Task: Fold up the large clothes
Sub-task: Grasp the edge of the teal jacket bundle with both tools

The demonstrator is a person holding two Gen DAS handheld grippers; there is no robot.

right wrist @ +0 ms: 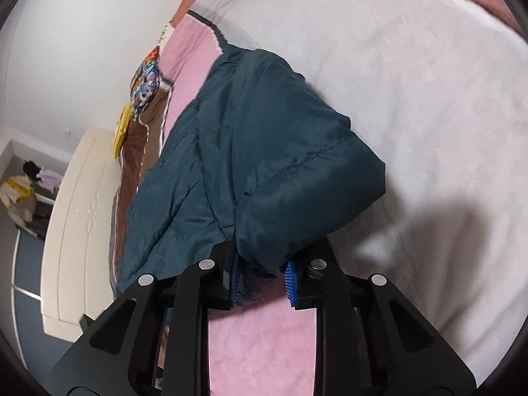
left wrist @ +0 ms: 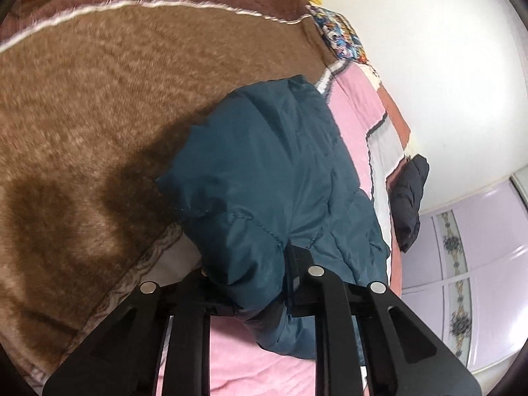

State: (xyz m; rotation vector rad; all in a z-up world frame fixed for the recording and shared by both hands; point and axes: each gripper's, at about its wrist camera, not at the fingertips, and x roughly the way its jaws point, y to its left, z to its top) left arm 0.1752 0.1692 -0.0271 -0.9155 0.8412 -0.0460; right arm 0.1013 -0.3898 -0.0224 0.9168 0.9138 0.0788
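Left gripper [left wrist: 246, 283] angled downward, fingers pinched on a bunched edge of the teal padded jacket [left wrist: 274, 165], which stretched ahead of them over the pink blanket [left wrist: 264, 369], while right gripper [right wrist: 260, 283], tilted likewise, clamped another jacket fold between its blue pads [right wrist: 290, 283].

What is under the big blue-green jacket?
The jacket lies on a pink blanket, with a brown blanket beside it. Whatever is directly beneath its middle is covered, so I can't tell.

Teal quilted padded jacket [left wrist: 264, 165]: on pink fleece bed cover [left wrist: 356, 109], bunched between my jaws; fuzzy brown blanket [left wrist: 99, 99] left, black garment [left wrist: 409, 198] right.
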